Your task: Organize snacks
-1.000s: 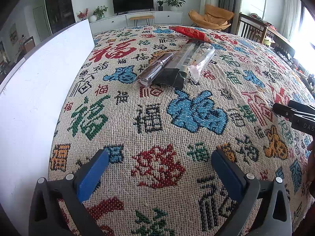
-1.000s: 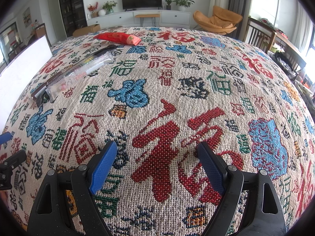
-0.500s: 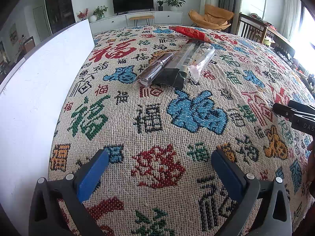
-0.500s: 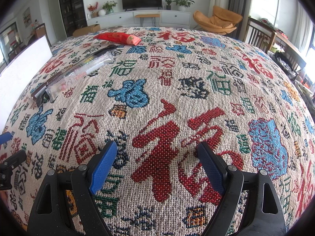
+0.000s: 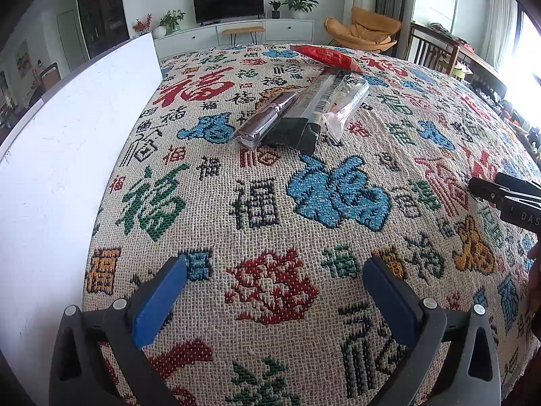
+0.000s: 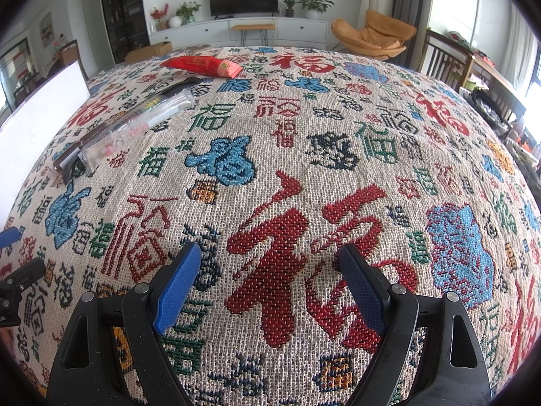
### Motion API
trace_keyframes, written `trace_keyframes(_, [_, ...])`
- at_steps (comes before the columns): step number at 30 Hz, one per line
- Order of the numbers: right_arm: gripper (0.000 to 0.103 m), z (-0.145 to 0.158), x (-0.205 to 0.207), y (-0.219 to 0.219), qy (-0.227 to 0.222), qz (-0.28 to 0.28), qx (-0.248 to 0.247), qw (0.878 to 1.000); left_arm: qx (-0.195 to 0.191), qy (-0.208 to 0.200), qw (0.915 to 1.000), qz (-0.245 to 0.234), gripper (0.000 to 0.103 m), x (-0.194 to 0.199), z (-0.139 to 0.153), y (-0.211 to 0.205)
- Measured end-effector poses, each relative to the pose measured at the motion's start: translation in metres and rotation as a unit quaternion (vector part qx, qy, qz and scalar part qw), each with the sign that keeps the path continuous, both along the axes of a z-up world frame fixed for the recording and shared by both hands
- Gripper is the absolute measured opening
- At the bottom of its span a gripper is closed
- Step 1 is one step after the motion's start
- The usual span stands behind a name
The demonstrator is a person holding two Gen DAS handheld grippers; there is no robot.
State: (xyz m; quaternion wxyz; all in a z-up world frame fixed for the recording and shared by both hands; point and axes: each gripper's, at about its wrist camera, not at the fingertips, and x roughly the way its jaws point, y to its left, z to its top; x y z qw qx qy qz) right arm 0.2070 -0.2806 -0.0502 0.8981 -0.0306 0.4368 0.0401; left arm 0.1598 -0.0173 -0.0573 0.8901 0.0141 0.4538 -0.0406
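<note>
Nothing has moved: both the left hand-held gripper (image 5: 274,291) and right hand-held gripper (image 6: 267,282) hover wide open, empty, over the patterned woven tablecloth (image 5: 257,203); long clear-wrapped snack packets (image 5: 301,111) lie near the table's far edge.

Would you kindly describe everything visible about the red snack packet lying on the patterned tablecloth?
The red snack packet is a long, flat, glossy pouch, apparently plastic film, with gold print and a round yellow emblem near one end. It looks sealed and lies flat on the woven tablecloth at the far side, its length running across the right wrist view. It sits just beyond the three long wrapped snacks; in the left wrist view its end meets or overlaps their far tips. Neither pair of tongs is near it.
</note>
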Motion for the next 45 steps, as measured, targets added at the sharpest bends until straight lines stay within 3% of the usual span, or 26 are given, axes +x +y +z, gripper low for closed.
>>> trace_keyframes(9, [0.086, 0.000, 0.000, 0.000, 0.000, 0.000, 0.000, 1.000, -0.002, 0.000, 1.0000, 0.000, 0.103, -0.001, 0.000, 0.000])
trace_keyframes(13, [0.087, -0.001, 0.000, -0.001, 0.002, 0.001, 0.005, 1.000, -0.002, 0.008, 0.9993, -0.035, 0.103, -0.002, 0.001, 0.006])
trace_keyframes(21, [0.093, -0.002, 0.004, 0.003, 0.007, 0.002, 0.004, 1.000, -0.006, 0.001, 0.9998, -0.022, 0.103, -0.003, -0.001, 0.016])
trace_keyframes(24, [0.093, 0.002, 0.021, 0.011, 0.045, 0.013, 0.004, 0.999, -0.006, 0.001, 0.9998, -0.021, 0.103, -0.001, -0.001, 0.016])
trace_keyframes(27, [0.092, 0.012, 0.057, 0.025, 0.091, 0.032, 0.057, 0.994, -0.007, 0.001, 0.9998, -0.020, 0.103, 0.000, -0.001, 0.016])
trace_keyframes(30, [0.089, 0.028, 0.092, 0.046, 0.089, 0.022, 0.152, 0.984, -0.007, 0.000, 0.9998, -0.019, 0.103, 0.000, -0.001, 0.017])
trace_keyframes(33, [0.087, 0.028, 0.125, 0.081, 0.100, 0.014, 0.177, 0.979, -0.007, 0.000, 0.9998, -0.019, 0.103, 0.000, -0.001, 0.017])
trace_keyframes(36, [0.071, 0.013, 0.143, 0.116, 0.135, 0.009, 0.150, 0.979, -0.007, 0.001, 0.9998, -0.019, 0.103, 0.000, -0.001, 0.017])
trace_keyframes(39, [0.060, 0.010, 0.143, 0.139, 0.120, 0.014, 0.099, 0.988, -0.007, 0.000, 0.9998, -0.019, 0.103, 0.000, -0.001, 0.017])
trace_keyframes(40, [0.037, 0.012, 0.140, 0.141, 0.113, 0.019, 0.087, 0.990, -0.007, 0.001, 0.9998, -0.019, 0.103, 0.000, -0.001, 0.017])
trace_keyframes(41, [0.028, 0.012, 0.138, 0.140, 0.117, 0.025, 0.086, 0.989, -0.007, 0.001, 0.9998, -0.019, 0.103, 0.000, -0.001, 0.017])
trace_keyframes(43, [0.019, 0.013, 0.133, 0.134, 0.130, 0.042, 0.080, 0.987, -0.007, 0.001, 0.9998, -0.019, 0.103, 0.001, -0.001, 0.017])
trace_keyframes(45, [0.019, 0.015, 0.123, 0.124, 0.139, 0.065, 0.051, 0.987, -0.007, 0.001, 0.9998, -0.019, 0.103, 0.001, -0.001, 0.017])
